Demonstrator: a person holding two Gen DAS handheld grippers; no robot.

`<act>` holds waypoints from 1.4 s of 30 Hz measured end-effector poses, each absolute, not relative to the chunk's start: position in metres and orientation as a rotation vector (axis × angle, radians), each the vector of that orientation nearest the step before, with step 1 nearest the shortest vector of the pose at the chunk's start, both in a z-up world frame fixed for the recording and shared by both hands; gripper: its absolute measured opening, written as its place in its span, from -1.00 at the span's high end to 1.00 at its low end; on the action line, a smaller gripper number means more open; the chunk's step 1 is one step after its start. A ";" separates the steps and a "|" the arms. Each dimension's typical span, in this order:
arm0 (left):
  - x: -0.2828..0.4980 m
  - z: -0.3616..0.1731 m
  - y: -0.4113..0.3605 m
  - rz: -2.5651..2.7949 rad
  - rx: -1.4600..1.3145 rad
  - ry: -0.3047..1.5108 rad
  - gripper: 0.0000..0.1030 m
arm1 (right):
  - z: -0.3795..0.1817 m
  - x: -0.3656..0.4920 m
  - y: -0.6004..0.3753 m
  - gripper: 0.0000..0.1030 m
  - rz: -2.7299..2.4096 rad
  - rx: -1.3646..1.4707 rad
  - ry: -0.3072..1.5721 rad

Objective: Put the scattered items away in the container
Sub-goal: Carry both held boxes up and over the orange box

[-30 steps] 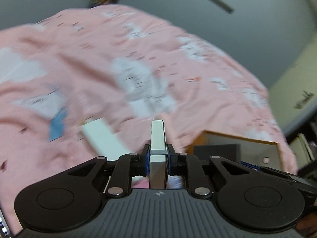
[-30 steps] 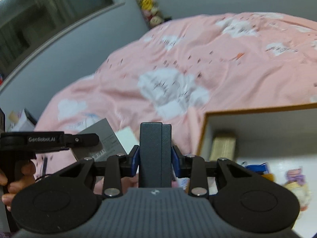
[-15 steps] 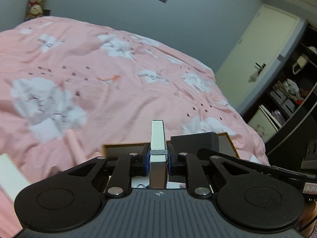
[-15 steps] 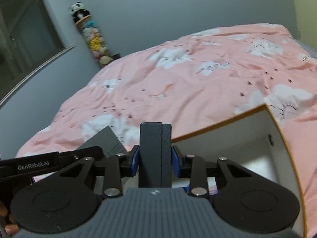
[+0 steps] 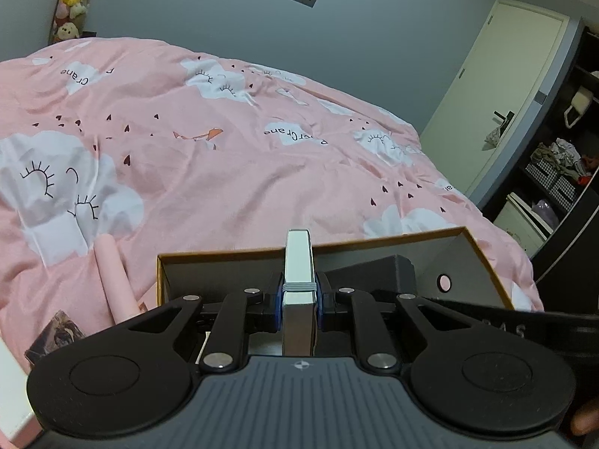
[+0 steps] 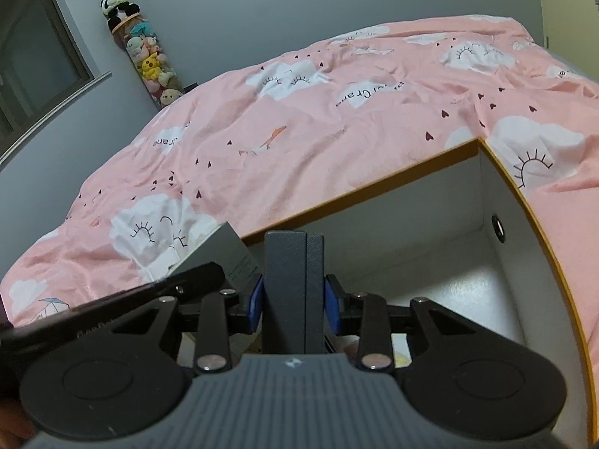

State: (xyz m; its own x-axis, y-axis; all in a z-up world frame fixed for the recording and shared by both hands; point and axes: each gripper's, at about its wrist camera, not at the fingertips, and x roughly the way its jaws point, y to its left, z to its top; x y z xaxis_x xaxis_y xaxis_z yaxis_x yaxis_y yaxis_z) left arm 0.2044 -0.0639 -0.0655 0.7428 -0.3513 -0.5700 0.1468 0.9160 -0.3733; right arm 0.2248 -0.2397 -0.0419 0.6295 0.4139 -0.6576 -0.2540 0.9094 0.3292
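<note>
My left gripper (image 5: 298, 293) is shut on a thin grey-white flat box (image 5: 297, 252), held edge-on over the near left part of the orange-rimmed cardboard container (image 5: 378, 240). My right gripper (image 6: 294, 299) is shut on a dark grey textured case (image 6: 292, 262), held above the container's white inside (image 6: 483, 292). The right wrist view shows the flat box (image 6: 228, 252) as a grey panel at the container's left rim (image 6: 374, 183). From the left wrist camera the dark case (image 5: 378, 271) sits just to the right. Small items on the container floor are mostly hidden.
The container rests on a pink cloud-print bed cover (image 5: 224, 157). Left of it lie a pink roll (image 5: 112, 273), a small picture card (image 5: 56, 331) and a white box (image 5: 11, 393). A door (image 5: 498, 93) and dark shelves (image 5: 561, 172) stand to the right; a column of plush toys (image 6: 149, 60) is by the wall.
Both grippers have swung from the scattered items on the left across to above the container and sunk a little. Each keeps its grip; the blur has cleared.
</note>
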 end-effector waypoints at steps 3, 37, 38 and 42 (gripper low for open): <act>0.201 -0.066 -0.064 -0.267 -0.301 0.660 0.64 | -0.048 0.231 -0.241 0.29 0.373 0.234 0.811; 0.196 -0.067 -0.072 -0.256 -0.275 0.559 0.64 | -0.073 0.241 -0.221 0.31 0.376 0.137 0.979; 0.195 -0.069 -0.075 -0.262 -0.266 0.566 0.64 | -0.073 0.239 -0.223 0.31 0.370 0.132 0.980; 0.198 -0.079 -0.075 -0.261 -0.262 0.659 0.64 | -0.077 0.235 -0.234 0.31 0.356 0.159 0.991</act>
State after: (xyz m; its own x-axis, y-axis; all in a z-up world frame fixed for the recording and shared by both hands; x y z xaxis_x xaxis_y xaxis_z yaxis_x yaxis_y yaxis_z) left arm 0.1982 -0.0754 -0.0794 0.7606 -0.3189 -0.5655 0.1543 0.9349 -0.3197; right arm 0.2352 -0.2340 -0.0772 0.4963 0.3638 -0.7882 -0.2210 0.9310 0.2905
